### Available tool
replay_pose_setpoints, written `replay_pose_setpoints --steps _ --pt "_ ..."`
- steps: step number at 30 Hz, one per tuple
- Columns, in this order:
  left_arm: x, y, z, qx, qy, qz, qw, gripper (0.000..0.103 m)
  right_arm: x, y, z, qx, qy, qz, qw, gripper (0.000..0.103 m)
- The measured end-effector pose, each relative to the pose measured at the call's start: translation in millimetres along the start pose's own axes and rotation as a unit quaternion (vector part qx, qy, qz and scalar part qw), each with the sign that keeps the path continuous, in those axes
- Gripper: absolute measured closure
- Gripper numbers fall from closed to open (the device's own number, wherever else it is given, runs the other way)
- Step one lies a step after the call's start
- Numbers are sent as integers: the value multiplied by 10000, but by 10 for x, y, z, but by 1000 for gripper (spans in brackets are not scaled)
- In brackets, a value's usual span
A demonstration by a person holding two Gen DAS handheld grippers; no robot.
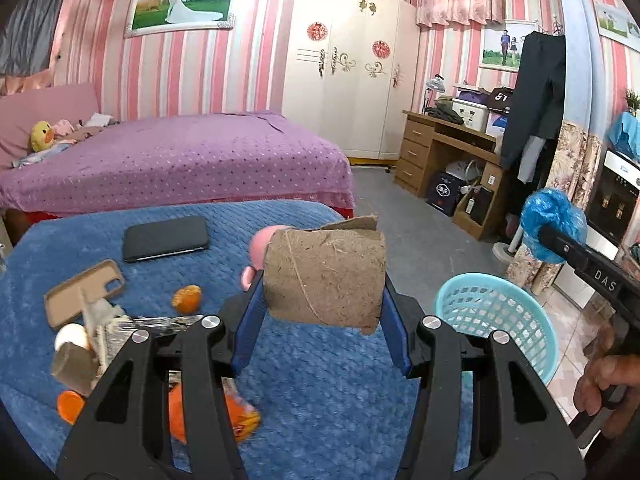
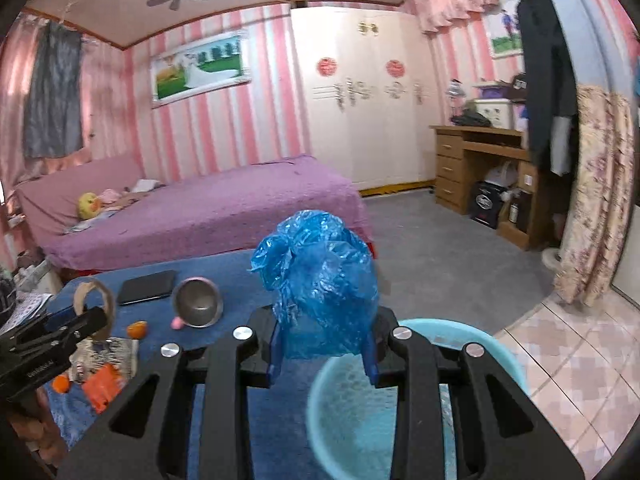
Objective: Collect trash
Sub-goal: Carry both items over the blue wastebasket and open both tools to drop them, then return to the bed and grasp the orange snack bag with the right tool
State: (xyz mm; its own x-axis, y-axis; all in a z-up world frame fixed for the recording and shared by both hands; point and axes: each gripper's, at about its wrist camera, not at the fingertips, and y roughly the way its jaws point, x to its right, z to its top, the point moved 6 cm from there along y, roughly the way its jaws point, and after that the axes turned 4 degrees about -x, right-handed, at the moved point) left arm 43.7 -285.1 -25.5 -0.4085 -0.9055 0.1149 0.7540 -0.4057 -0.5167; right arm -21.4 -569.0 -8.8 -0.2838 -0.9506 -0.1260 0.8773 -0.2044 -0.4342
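Note:
My left gripper [image 1: 324,300] is shut on a brown cardboard tube [image 1: 326,276] and holds it above the blue-covered table [image 1: 320,380]. My right gripper [image 2: 324,344] is shut on a crumpled blue plastic bag [image 2: 320,280], above the near rim of the light blue basket [image 2: 504,356]. The basket also shows at the right in the left wrist view [image 1: 500,312], with the bag [image 1: 554,224] above it. Loose trash lies at the table's left: orange peel [image 1: 187,298], a crushed orange wrapper [image 1: 240,416], crumpled paper [image 1: 116,328], another cardboard tube [image 1: 74,368].
A black phone [image 1: 166,238], a tan phone case [image 1: 84,292], a pink toy [image 1: 260,244] and a metal bowl [image 2: 198,308] are on the table. A purple bed [image 1: 180,160] stands behind. A wooden desk [image 1: 440,152] and grey floor are to the right.

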Motion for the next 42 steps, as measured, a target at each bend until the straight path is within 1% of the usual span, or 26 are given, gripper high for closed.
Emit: replay_pose_setpoints --steps 3,6,8,13,15,16,17,19,22,24,27,30,32,33,34,35,36,37,38,40,42 --pt "87 59 0 -17 -2 -56 10000 51 206 42 -12 -105 148 -200 9996 72" --pt "193 123 -8 -55 5 -112 9999 51 322 67 -24 -213 222 -318 9990 72" --pt "232 125 -17 -73 21 -135 9999 51 373 104 -30 -293 248 -377 9985 70" --pt "257 133 -23 -145 -95 -243 9996 51 514 103 -47 -297 377 -469 9977 69" --pt "305 141 -22 -152 -85 -280 9995 51 550 134 -58 -326 450 -550 9969 55" --pt "339 143 -20 -156 -92 -338 9993 51 570 152 -61 -332 513 -557 9966 45" --pt "382 148 -20 -165 -74 -393 9991 51 573 141 -75 -327 564 -583 9962 38" --pt "472 177 -15 -164 -33 -471 9988 51 601 102 -68 -255 647 -627 9956 38" --pt "645 252 -29 -220 23 -648 9977 51 692 41 -51 -113 794 -734 9941 31" --pt "767 292 -56 -269 84 -760 9967 51 776 15 -31 -27 915 -803 9926 31" --pt "1051 426 -102 -376 211 -975 9943 51 938 -94 7 234 1151 -1120 9867 31" --pt "1349 588 -194 -544 455 -1089 9915 51 1105 -227 36 509 1399 -1411 9787 30" --pt "1506 669 -224 -614 575 -1165 9896 50 1179 -287 47 632 1513 -1523 9746 30" --pt "1602 712 -231 -637 632 -1249 9881 48 1204 -299 53 673 1571 -1532 9733 30" --pt "1673 743 -234 -662 665 -1336 9866 35 1203 -303 55 687 1591 -1531 9729 30" --pt "1739 767 -246 -656 683 -1404 9856 26 1197 -298 61 690 1586 -1524 9731 30" --pt "1782 768 -248 -610 692 -1434 9854 22 1168 -279 65 679 1539 -1481 9746 30" --pt "1810 753 -250 -561 736 -1462 9849 15 1163 -267 68 672 1513 -1474 9751 30" --pt "1816 749 -264 -534 778 -1460 9848 12 1133 -248 74 659 1484 -1433 9763 30" --pt "1748 732 -275 -504 820 -1332 9864 11 1098 -231 82 654 1465 -1343 9779 30" --pt "1622 711 -251 -491 725 -1214 9887 11 1007 -183 95 609 1372 -1194 9814 28"
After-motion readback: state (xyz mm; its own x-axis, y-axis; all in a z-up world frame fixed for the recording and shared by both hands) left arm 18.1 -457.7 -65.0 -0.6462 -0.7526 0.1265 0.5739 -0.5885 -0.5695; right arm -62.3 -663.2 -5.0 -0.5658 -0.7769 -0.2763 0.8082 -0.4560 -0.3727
